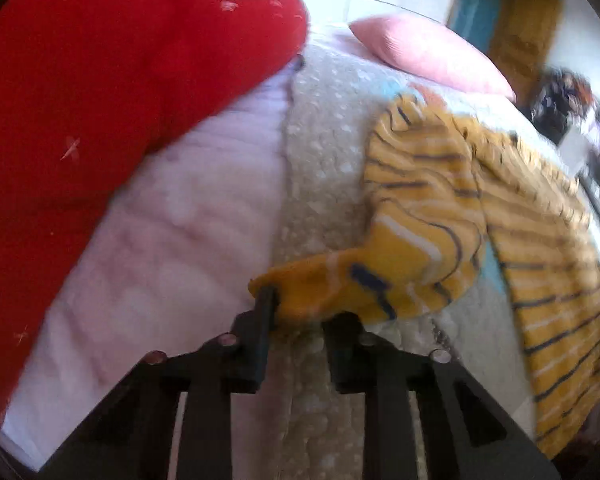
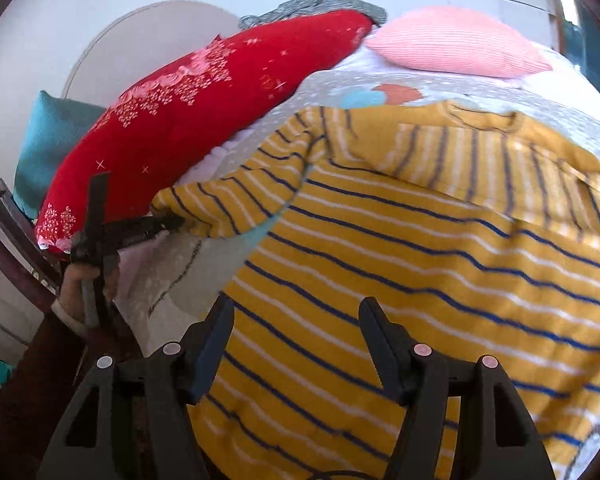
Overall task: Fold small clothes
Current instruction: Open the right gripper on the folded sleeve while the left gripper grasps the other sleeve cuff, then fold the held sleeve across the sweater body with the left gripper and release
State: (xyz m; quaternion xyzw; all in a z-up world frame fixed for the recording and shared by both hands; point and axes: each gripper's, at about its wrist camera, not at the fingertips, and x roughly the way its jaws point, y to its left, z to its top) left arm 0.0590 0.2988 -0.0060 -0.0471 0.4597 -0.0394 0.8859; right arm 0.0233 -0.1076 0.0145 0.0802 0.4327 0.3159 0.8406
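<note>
A yellow shirt with navy and white stripes (image 2: pixel 420 240) lies spread on the patterned bedspread (image 2: pixel 332 80). My left gripper (image 1: pixel 300 316) is shut on the cuff of its left sleeve (image 1: pixel 340 280) and holds it just above the bed; it also shows in the right wrist view (image 2: pixel 168 222) at the sleeve end (image 2: pixel 228 204). My right gripper (image 2: pixel 296 320) is open and empty, hovering over the shirt's lower hem. The shirt body also shows at the right of the left wrist view (image 1: pixel 548 280).
A red flowered quilt (image 2: pixel 204 116) lies along the bed's left side over a pale pink sheet (image 1: pixel 172 224). A pink pillow (image 2: pixel 456 44) sits at the far end. A teal cushion (image 2: pixel 48 144) and a wooden chair (image 2: pixel 8 232) stand at left.
</note>
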